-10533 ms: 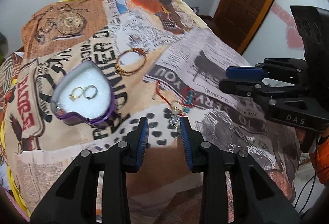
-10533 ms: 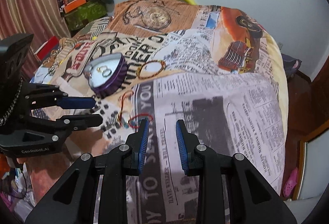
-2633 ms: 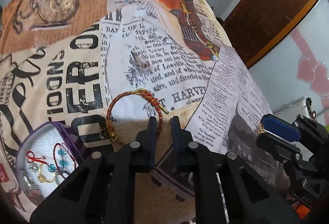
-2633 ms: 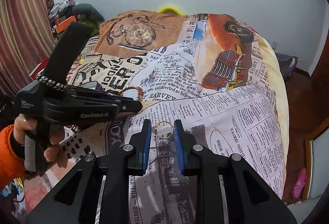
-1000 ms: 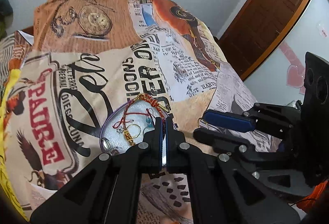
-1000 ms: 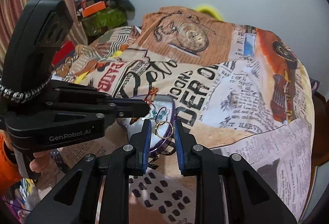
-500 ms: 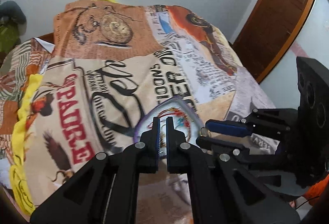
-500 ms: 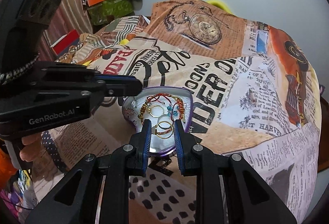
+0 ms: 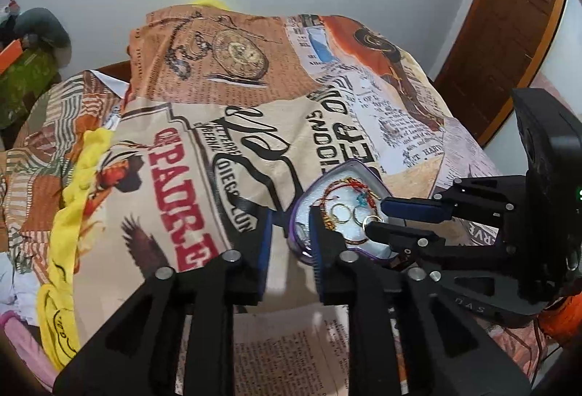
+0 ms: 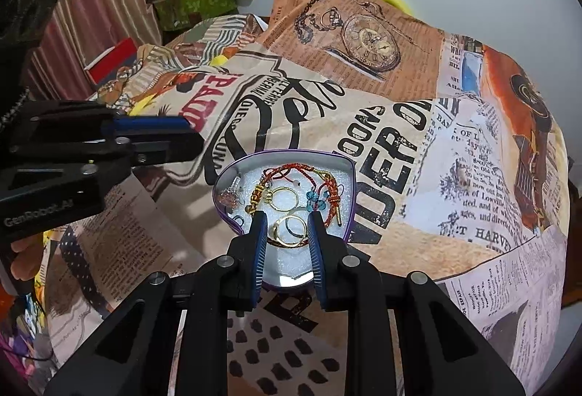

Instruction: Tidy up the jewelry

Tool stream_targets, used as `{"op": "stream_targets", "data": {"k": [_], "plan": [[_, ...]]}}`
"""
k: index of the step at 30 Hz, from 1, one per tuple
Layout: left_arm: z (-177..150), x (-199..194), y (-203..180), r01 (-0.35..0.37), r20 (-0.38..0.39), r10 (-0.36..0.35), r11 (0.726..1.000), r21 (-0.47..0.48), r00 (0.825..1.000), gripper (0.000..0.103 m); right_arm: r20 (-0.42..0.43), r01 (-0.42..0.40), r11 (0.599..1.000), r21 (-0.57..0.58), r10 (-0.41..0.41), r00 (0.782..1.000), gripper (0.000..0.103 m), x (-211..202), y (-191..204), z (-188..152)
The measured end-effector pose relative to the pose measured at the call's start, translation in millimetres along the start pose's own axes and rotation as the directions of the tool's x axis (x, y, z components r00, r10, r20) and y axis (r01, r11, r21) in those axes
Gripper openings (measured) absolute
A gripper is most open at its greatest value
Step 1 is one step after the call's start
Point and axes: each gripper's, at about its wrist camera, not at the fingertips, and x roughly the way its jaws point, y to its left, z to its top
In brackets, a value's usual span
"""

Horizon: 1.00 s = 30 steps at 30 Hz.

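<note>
The heart box lies on the bed, with rings, a red bracelet and an earring inside on white foam. The right gripper hangs over the box, jaws apart, a ring lying between them. The left gripper is just beside the box, jaws apart and holding nothing.

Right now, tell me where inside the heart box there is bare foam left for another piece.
Bare foam remains at the near tip of the heart-shaped box, just past the right gripper. The far half is crowded: gold rings, red braided bracelet, blue beads.
</note>
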Motion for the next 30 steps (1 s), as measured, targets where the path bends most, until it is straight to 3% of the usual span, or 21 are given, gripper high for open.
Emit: {"op": "stream_targets", "data": {"k": [8,14,19,22,25,30], "plan": [[-1.0,-25.2,0.7,-0.02,0.041,0.02,1.0,-0.015,0.999,0.023,0.001,0.014,1.0,0.016,-0.014,1.0,0.026,-11.7,0.4,1.2],[0.7,-57.2,-7.1,-0.042,0.099,0.043,0.999,-0.013,0.994,0.023,0.088,0.03,0.999,0.023,-0.032,0.996,0.026,-54.5,4.5,2.5],[3.4,-101.1,-21.2,-0.047,0.19,0.048,0.999,-0.01,0.981,0.023,0.211,0.056,0.998,0.031,-0.061,0.976,0.026,-109.7,11.6,1.9],[3.7,-132.8,-34.4,-0.051,0.264,0.048,0.999,0.004,0.963,0.023,0.302,0.063,0.996,0.056,-0.077,0.95,0.026,-148.6,16.3,-0.5],[0.8,-171.2,-52.7,-0.057,0.361,0.045,0.998,0.023,0.932,0.026,0.406,0.081,0.993,0.081,-0.107,0.907,0.026,-190.5,23.8,-7.1],[-17.3,-227.9,-86.2,-0.071,0.519,0.031,0.996,0.059,0.854,0.037,0.57,0.107,0.989,0.1,-0.145,0.808,0.026,-254.0,43.4,-25.8]]}}
